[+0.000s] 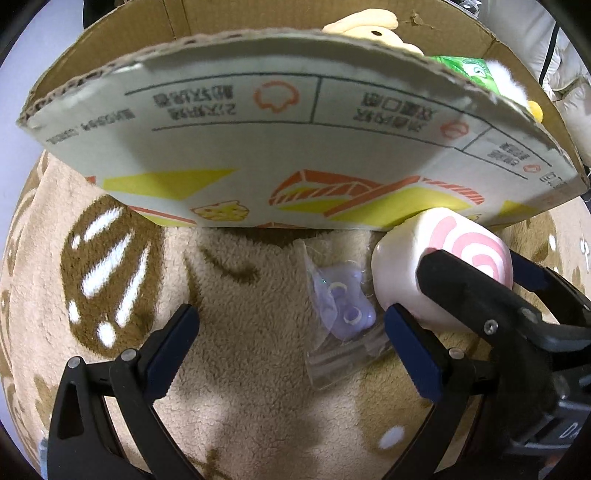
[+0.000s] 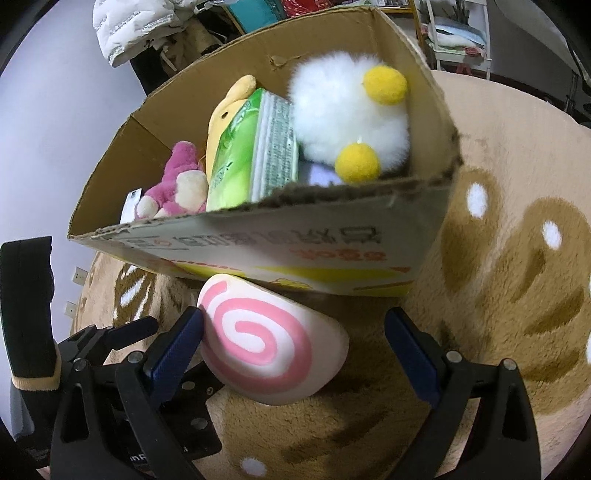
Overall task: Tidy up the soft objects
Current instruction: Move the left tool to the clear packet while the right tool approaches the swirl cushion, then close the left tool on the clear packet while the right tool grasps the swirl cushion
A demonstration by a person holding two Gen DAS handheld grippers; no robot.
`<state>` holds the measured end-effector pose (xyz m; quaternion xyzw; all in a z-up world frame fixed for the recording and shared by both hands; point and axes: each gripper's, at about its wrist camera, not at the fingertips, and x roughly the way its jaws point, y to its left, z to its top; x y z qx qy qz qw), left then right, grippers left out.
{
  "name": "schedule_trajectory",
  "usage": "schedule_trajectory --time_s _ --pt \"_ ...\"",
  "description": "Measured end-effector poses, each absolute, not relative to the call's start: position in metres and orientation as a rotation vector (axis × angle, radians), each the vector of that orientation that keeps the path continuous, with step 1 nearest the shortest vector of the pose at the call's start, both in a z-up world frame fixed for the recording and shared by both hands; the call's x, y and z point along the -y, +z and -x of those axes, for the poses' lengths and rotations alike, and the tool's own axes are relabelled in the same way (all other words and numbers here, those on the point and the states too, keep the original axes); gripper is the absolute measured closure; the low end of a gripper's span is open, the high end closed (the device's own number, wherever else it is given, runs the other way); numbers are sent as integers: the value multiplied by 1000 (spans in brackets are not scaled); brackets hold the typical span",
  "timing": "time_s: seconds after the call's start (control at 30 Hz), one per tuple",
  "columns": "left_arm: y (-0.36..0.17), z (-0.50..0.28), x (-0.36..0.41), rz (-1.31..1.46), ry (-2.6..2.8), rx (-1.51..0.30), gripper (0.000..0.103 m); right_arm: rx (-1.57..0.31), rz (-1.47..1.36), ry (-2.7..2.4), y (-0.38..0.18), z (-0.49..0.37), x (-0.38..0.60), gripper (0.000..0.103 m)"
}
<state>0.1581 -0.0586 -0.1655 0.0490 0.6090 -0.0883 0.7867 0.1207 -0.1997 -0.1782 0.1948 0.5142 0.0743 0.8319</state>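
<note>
A white squishy roll with a pink swirl (image 2: 266, 343) lies on the rug against the cardboard box (image 2: 280, 240). It sits between the open fingers of my right gripper (image 2: 295, 343), against the left finger (image 2: 177, 339); it also shows in the left wrist view (image 1: 439, 273). My left gripper (image 1: 291, 332) is open over a small purple toy in a clear wrapper (image 1: 343, 310). The box holds a white fluffy toy with yellow balls (image 2: 351, 114), a green tissue pack (image 2: 255, 151), a yellow plush (image 2: 229, 110) and a pink bear (image 2: 177, 184).
A beige and brown plush rug (image 1: 236, 369) covers the floor. The box's near wall (image 1: 280, 147) stands close ahead of the left gripper. A white jacket (image 2: 129, 26) and shelves lie behind the box.
</note>
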Motion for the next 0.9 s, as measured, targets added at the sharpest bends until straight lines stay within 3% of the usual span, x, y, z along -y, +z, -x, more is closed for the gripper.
schedule_trajectory --time_s 0.17,0.3,0.43,0.7,0.83,0.9 --pt "-170 -158 59 -109 -196 -1315 3 -1113 -438 151 -181 -122 202 3" --pt "-175 -158 62 -117 -194 -1312 3 -1124 -464 198 -180 -123 199 32" --pt "-181 -157 66 -118 -199 -1304 3 -1116 -418 193 -173 -120 193 46" --pt "-189 -156 71 -122 -222 -1303 11 -1115 -401 178 -165 -111 199 60" --pt "-192 -154 74 -128 -218 -1297 11 -1093 -392 147 -155 -104 208 61" --pt "-192 -152 78 -134 -222 -1291 18 -1090 -411 142 -155 -102 213 61"
